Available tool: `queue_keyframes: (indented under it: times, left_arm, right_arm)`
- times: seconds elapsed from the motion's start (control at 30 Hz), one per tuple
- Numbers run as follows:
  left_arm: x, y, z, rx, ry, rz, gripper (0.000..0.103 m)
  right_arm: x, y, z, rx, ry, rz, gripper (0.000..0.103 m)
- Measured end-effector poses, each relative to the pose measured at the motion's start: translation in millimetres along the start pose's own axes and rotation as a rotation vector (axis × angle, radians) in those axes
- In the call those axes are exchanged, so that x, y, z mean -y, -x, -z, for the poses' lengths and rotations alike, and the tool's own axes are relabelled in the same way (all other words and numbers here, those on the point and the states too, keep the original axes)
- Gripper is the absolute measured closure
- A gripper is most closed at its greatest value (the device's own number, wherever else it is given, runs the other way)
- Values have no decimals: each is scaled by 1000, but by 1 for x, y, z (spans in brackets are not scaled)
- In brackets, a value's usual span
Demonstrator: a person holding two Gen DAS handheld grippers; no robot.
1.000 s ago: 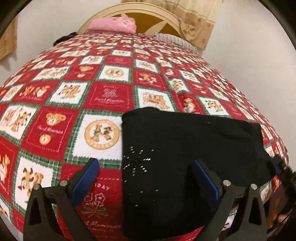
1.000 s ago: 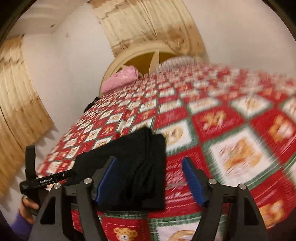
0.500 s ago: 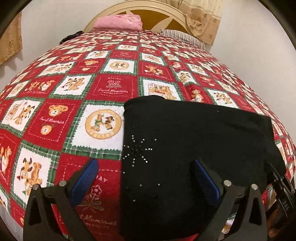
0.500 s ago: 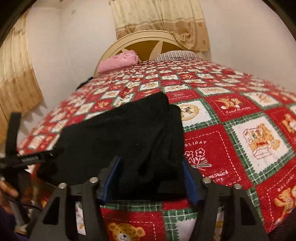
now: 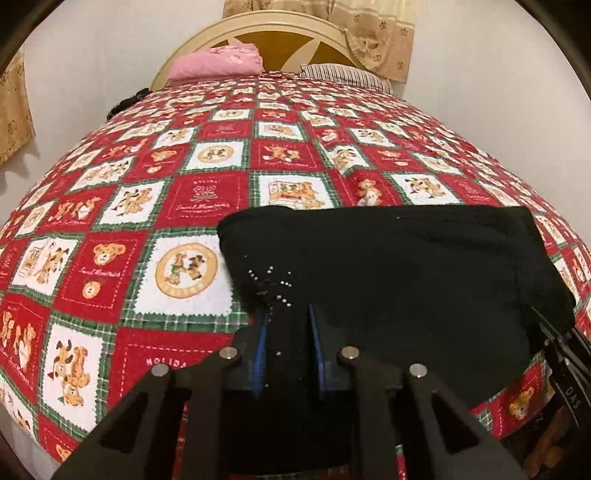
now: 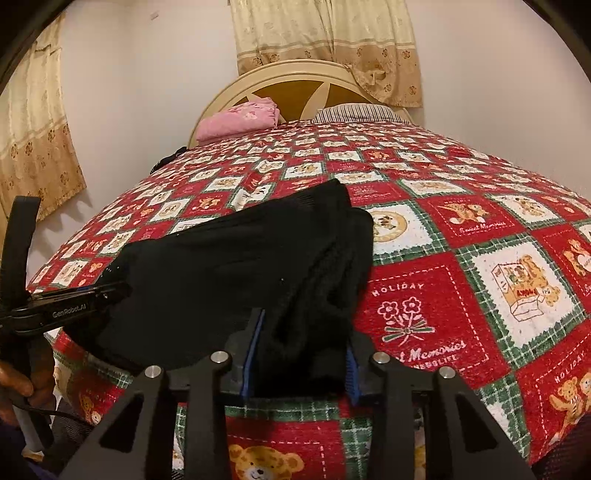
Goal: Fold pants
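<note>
Pants [image 5: 399, 280] crosswise (tool-pinched ends)

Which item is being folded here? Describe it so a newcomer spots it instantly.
Start at the bed's red-and-green teddy-bear quilt. At its near edge lie the black pants, pinched by the left claw and right claw. They are the only plain black cloth, with small silver studs; the pink bundle sits by the headboard.
</note>
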State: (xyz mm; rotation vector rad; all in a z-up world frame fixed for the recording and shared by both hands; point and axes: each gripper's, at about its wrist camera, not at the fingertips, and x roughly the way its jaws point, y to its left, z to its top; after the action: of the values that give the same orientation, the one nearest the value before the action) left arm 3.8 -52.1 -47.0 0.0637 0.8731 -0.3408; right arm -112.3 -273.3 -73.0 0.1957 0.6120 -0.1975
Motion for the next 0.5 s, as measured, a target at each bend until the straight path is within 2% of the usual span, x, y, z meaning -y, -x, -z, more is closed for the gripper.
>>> queue_keyframes:
  times: [0.33,0.5]
  left_arm:
    - [-1,7,-2,28,-6,14,88]
    - [-5,13,-6,51,3,27,89]
  right_arm:
    - [-10,4,-5,1,36,44,69]
    - [-22,16,-14,39,75,56,70]
